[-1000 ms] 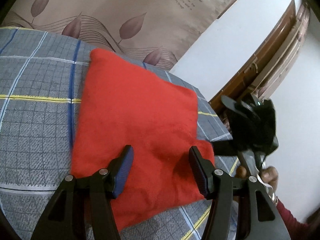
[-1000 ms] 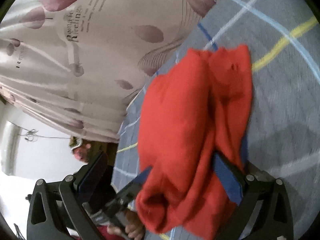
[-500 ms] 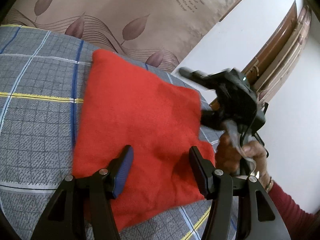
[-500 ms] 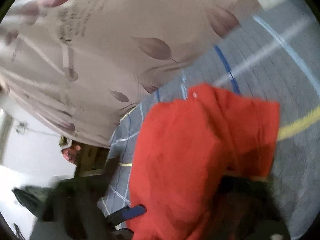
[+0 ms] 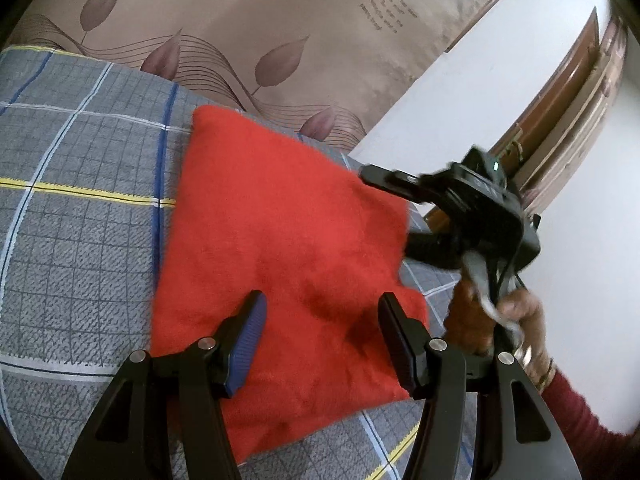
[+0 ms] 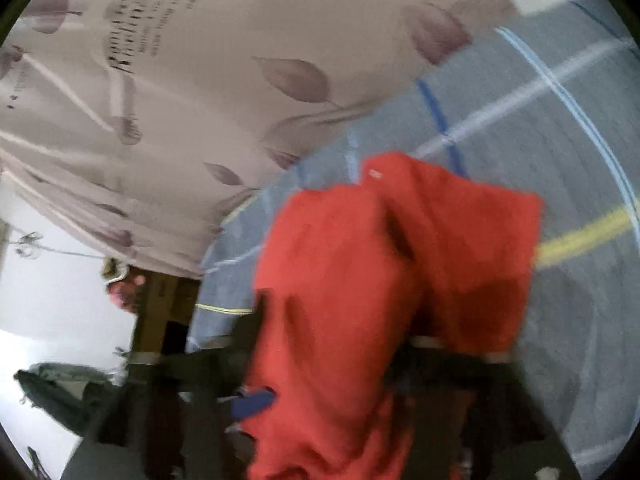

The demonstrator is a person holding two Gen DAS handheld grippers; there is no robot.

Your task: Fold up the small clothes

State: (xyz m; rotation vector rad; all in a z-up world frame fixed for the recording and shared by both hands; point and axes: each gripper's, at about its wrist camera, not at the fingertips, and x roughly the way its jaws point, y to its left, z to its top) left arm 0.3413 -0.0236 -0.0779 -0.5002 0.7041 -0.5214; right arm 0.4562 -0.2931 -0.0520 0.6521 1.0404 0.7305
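Note:
A folded red garment (image 5: 280, 240) lies flat on the grey checked bedsheet (image 5: 80, 220). My left gripper (image 5: 320, 312) hovers over its near edge, fingers apart, with only flat cloth below them. My right gripper (image 5: 386, 208), held by a hand (image 5: 516, 316), is at the garment's right edge; its jaws are opening, one finger above the cloth and one beside it. In the blurred right wrist view the red garment (image 6: 380, 280) bulges up between the fingers of the right gripper (image 6: 340, 360), and the pads are hard to make out.
A beige leaf-print curtain (image 5: 280, 40) hangs behind the bed. A white wall and a brown wooden door frame (image 5: 560, 120) stand to the right. A dark red sleeve (image 5: 580, 420) enters at the lower right. The sheet extends left of the garment.
The right gripper rose from the bed's right edge and reached in over the garment's right side. In its own view the cloth shifted and the fingers blurred. The left gripper stayed put.

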